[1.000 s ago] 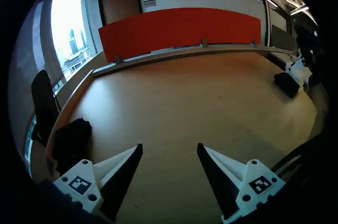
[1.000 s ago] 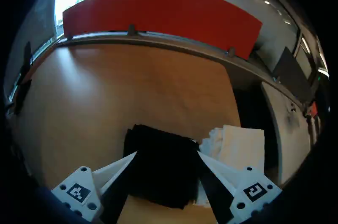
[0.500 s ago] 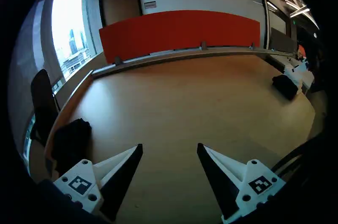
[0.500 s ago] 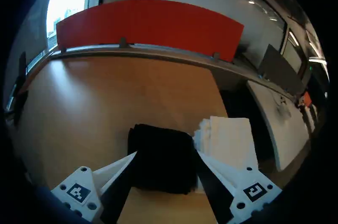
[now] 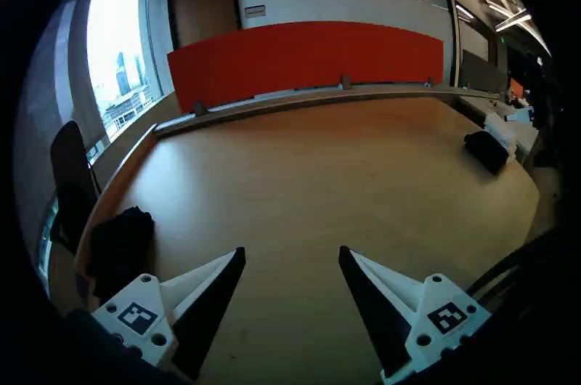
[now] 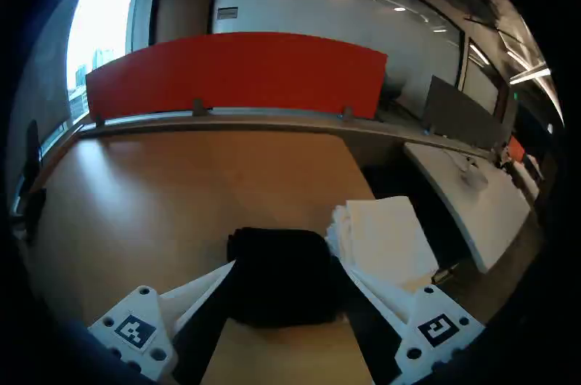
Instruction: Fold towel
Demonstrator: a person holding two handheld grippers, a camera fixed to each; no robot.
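Observation:
A folded black towel (image 6: 283,276) lies on the wooden table (image 6: 181,189), near its right edge. My right gripper (image 6: 287,269) is open, one finger on each side of the towel's near part; I cannot tell if they touch it. A stack of white towels (image 6: 381,240) sits against the black towel's right side. My left gripper (image 5: 290,258) is open over bare wood with nothing between its fingers. In the left gripper view the black towel (image 5: 485,150) and the white stack (image 5: 506,127) appear far off at the right.
A dark bundle (image 5: 120,243) rests at the table's left edge, with a black chair (image 5: 72,181) behind it. A red divider (image 5: 305,54) runs along the far side of the table. A white desk (image 6: 472,200) stands beyond a gap to the right.
The right gripper has drawn back and tilted up, so the black towel looks smaller and the room beyond comes into sight. The left gripper has barely moved.

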